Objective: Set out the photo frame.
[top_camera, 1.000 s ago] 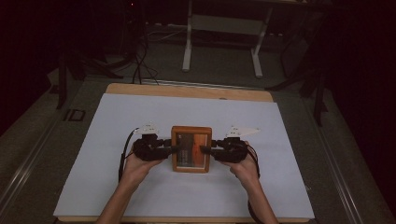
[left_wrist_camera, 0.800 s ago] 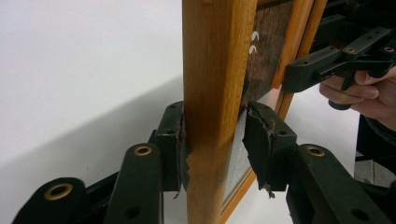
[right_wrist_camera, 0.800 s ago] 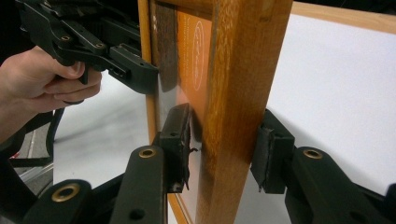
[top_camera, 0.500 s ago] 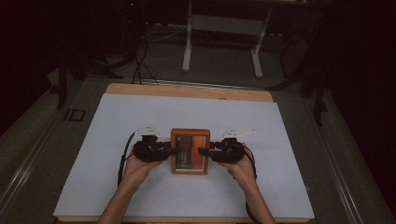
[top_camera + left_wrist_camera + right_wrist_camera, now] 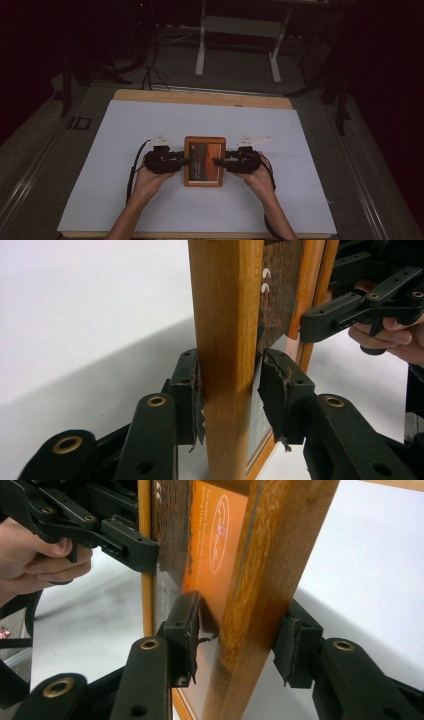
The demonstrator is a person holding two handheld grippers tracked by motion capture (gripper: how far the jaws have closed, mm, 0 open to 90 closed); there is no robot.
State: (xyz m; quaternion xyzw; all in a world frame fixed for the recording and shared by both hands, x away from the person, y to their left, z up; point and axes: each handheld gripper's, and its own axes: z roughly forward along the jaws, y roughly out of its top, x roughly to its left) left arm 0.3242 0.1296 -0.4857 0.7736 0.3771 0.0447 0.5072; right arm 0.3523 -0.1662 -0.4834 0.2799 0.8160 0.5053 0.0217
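Frame [image 5: 203,161] sits mid-bench [image 5: 300,200] in the high view, left gripper [image 5: 182,161] and right gripper [image 5: 220,162] on its sides. Left gripper view: jaws clamp the wooden edge. Right gripper view: same on the other edge. Looks grabbed, whatever comes next isn't done yet.

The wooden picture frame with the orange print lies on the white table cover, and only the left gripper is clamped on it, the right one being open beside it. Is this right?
Not quite. Both grippers clamp the wooden picture frame. The right gripper view shows the right gripper with its jaws around the frame's rail, as the left gripper is in its own view. The rest holds: it lies on the white table cover.
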